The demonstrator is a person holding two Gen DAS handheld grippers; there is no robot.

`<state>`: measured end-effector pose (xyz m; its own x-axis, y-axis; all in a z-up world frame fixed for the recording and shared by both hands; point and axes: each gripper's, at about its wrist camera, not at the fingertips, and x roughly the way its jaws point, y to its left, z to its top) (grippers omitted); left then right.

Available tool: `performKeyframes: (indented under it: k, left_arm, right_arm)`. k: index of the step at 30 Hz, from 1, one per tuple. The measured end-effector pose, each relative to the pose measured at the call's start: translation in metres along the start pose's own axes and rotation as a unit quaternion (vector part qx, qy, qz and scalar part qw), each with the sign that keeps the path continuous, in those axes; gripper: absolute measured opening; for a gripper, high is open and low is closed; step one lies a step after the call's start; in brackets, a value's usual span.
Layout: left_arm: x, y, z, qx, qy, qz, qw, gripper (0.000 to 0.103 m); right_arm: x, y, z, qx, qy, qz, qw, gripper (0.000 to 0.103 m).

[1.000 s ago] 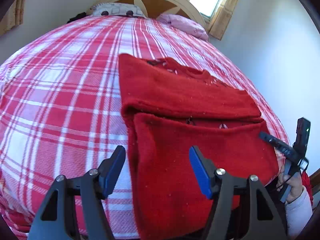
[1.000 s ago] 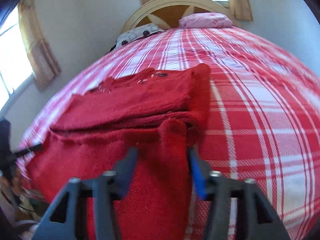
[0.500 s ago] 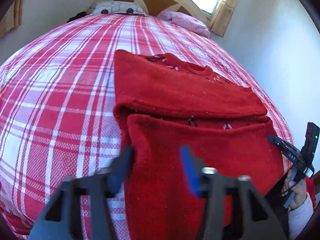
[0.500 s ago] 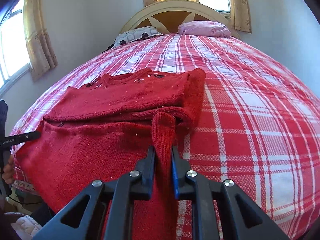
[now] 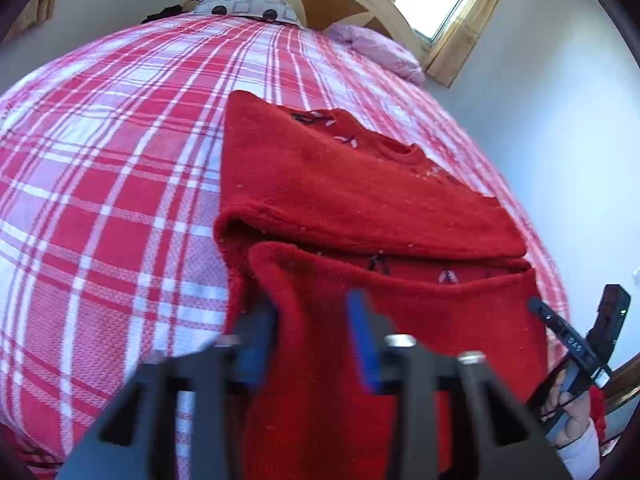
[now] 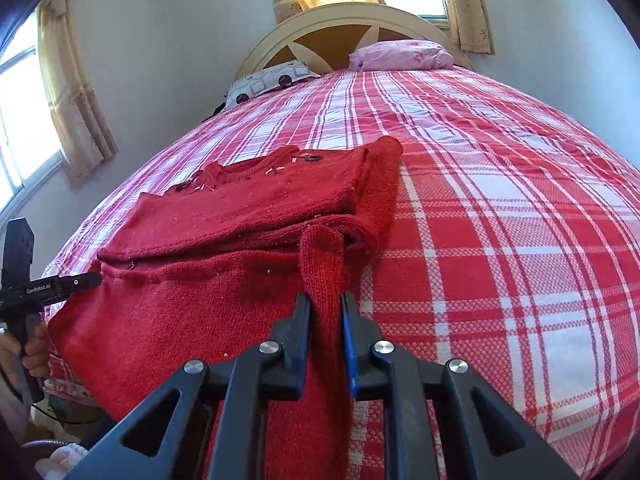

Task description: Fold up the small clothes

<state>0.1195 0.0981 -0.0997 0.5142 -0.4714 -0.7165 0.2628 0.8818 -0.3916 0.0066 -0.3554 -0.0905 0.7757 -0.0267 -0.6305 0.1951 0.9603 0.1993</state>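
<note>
A red knit sweater (image 5: 352, 192) lies on the red and white plaid bed (image 5: 100, 200), its sleeves folded in and its lower half hanging over the bed's near edge. My left gripper (image 5: 310, 316) straddles the sweater's left bottom corner, jaws narrowed with the cloth between them. My right gripper (image 6: 325, 312) is shut on the sweater's (image 6: 248, 216) right bottom corner, which stands pinched up between the fingers. Each gripper shows at the edge of the other's view: the right one in the left wrist view (image 5: 576, 344), the left one in the right wrist view (image 6: 48, 284).
A patterned pillow (image 6: 272, 80) and a pink pillow (image 6: 404, 54) lie by the wooden headboard (image 6: 340, 28). Curtained windows are at the left (image 6: 24, 120) and behind the headboard. The plaid bedcover (image 6: 500, 220) stretches out right of the sweater.
My right gripper closed on the sweater's right bottom corner and lifted it slightly. My left gripper moved onto the left bottom corner and narrowed its jaws around the cloth.
</note>
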Motion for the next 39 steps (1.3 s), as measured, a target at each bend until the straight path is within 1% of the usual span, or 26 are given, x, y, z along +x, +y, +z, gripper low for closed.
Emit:
performKeyframes:
  k: [4,6,7,8,9,10,13,14,15,16,17,19,21,22,26,30,32,34,39]
  left_arm:
    - [0.001,-0.001,-0.003,0.005,-0.004,0.007,1.0000,0.014]
    - [0.002,-0.001,-0.002,0.001,-0.003,0.008,1.0000,0.014]
    - [0.002,-0.001,-0.002,-0.001,-0.001,0.009,1.0000,0.014]
    - [0.003,-0.001,-0.001,-0.002,0.001,0.010,0.9999,0.014]
    - [0.003,-0.001,-0.001,-0.003,0.002,0.011,0.9999,0.018]
    - [0.003,0.000,0.000,-0.004,0.003,0.013,0.9999,0.019]
    - [0.005,0.000,0.002,-0.006,0.006,0.015,0.9998,0.019]
    - [0.005,0.000,0.003,-0.005,0.006,0.017,0.9998,0.019]
    - [0.006,-0.001,0.002,-0.002,0.006,0.020,0.9998,0.019]
    - [0.006,-0.002,0.002,0.004,0.003,0.024,0.9997,0.019]
    - [0.006,-0.005,0.000,0.011,-0.001,0.030,0.9995,0.016]
    - [0.005,-0.009,-0.002,0.025,-0.010,0.043,0.9987,0.011]
    - [0.002,-0.011,-0.004,0.031,-0.017,0.050,0.9982,0.008]
    - [-0.002,-0.012,-0.005,0.031,-0.021,0.050,0.9980,0.007]
    - [-0.028,-0.021,-0.001,0.051,-0.057,0.034,0.9965,0.007]
    - [-0.053,-0.024,0.013,0.050,-0.082,0.010,0.9953,0.006]
    - [-0.054,-0.026,0.017,0.055,-0.085,0.017,0.9947,0.006]
    - [-0.055,-0.027,0.020,0.059,-0.089,0.015,0.9941,0.006]
    - [-0.055,-0.030,0.035,0.061,-0.099,0.017,0.9931,0.006]
  right_arm:
    - [-0.008,0.000,0.009,-0.008,-0.012,-0.008,1.000,0.016]
    - [-0.006,-0.001,0.016,-0.002,-0.008,0.007,1.000,0.023]
    - [-0.001,-0.001,0.019,-0.002,-0.002,0.009,1.000,0.030]
    - [0.002,0.000,0.020,-0.005,0.001,0.008,1.000,0.033]
    - [0.007,0.001,0.022,-0.009,0.007,0.007,1.000,0.038]
    - [0.012,0.002,0.022,-0.011,0.013,0.005,1.000,0.039]
    - [0.025,0.005,0.020,-0.015,0.030,0.007,0.999,0.039]
    - [0.026,0.006,0.019,-0.020,0.029,0.003,0.999,0.039]
    - [0.026,0.009,0.018,-0.028,0.024,-0.004,0.999,0.036]
    - [0.026,0.012,0.016,-0.036,0.024,-0.014,0.999,0.021]
    - [0.025,0.014,0.015,-0.044,0.025,-0.026,0.998,0.015]
    - [0.020,0.019,0.013,-0.052,0.017,-0.041,0.998,0.010]
    - [0.009,0.021,0.013,-0.047,0.004,-0.041,0.998,0.009]
    - [0.006,0.020,0.013,-0.043,-0.001,-0.039,0.998,0.008]
    - [-0.020,0.017,0.021,-0.007,-0.030,-0.007,1.000,0.005]
    - [-0.048,0.031,0.035,-0.016,-0.063,0.011,0.998,0.005]
    - [-0.055,0.037,0.039,-0.025,-0.071,0.015,0.997,0.005]
    - [-0.058,0.040,0.044,-0.026,-0.081,0.018,0.996,0.005]
    - [-0.054,0.043,0.057,-0.029,-0.086,0.016,0.996,0.005]
